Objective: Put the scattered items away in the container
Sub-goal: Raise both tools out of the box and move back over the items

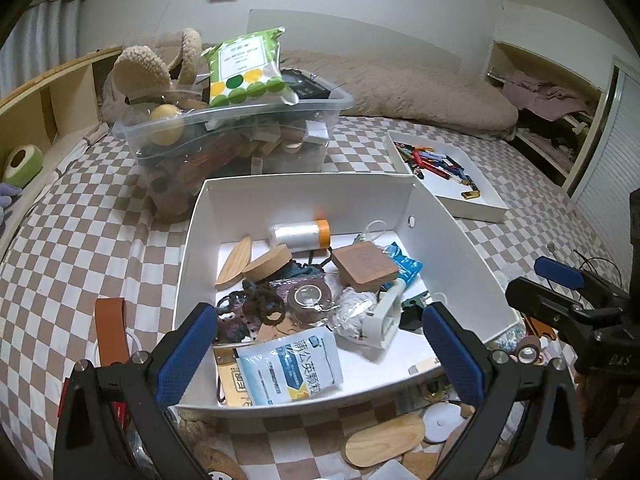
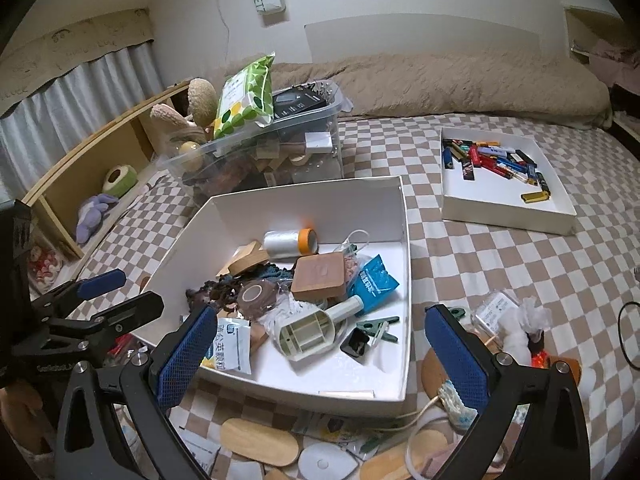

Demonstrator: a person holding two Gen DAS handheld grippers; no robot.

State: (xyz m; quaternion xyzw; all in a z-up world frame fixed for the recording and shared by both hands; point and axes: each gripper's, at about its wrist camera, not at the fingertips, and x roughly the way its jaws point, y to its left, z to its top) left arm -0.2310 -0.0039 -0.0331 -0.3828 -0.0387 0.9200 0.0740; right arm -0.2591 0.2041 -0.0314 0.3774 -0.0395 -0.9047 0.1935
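Observation:
The white box [image 1: 308, 178] [image 2: 304, 200] sits on the checkered bedspread and holds a clear roll with an orange end [image 1: 300, 232] [image 2: 290, 242], wooden lids, a tape roll, a white plastic holder [image 2: 308, 334] and a blue-printed sachet [image 1: 290, 370]. My left gripper [image 1: 320, 356] is open above the box's near rim with nothing between its pads; it also shows at the left as the left gripper [image 2: 140, 290]. My right gripper [image 2: 322, 360] [image 1: 528, 280] stands wide open and empty over the box's near right corner. Loose items lie in front: an oval wooden lid [image 1: 384, 442] [image 2: 260, 442], a white disc [image 1: 440, 420] and a brown strap [image 1: 112, 328].
A clear plastic bin [image 1: 240, 120] [image 2: 280, 140], heaped with a green packet and plush things, stands behind the box. A shallow white tray [image 1: 480, 204] [image 2: 508, 208] of lighters lies to the back right. A beige blanket runs along the wall, and a wooden shelf [image 2: 80, 184] runs along the left.

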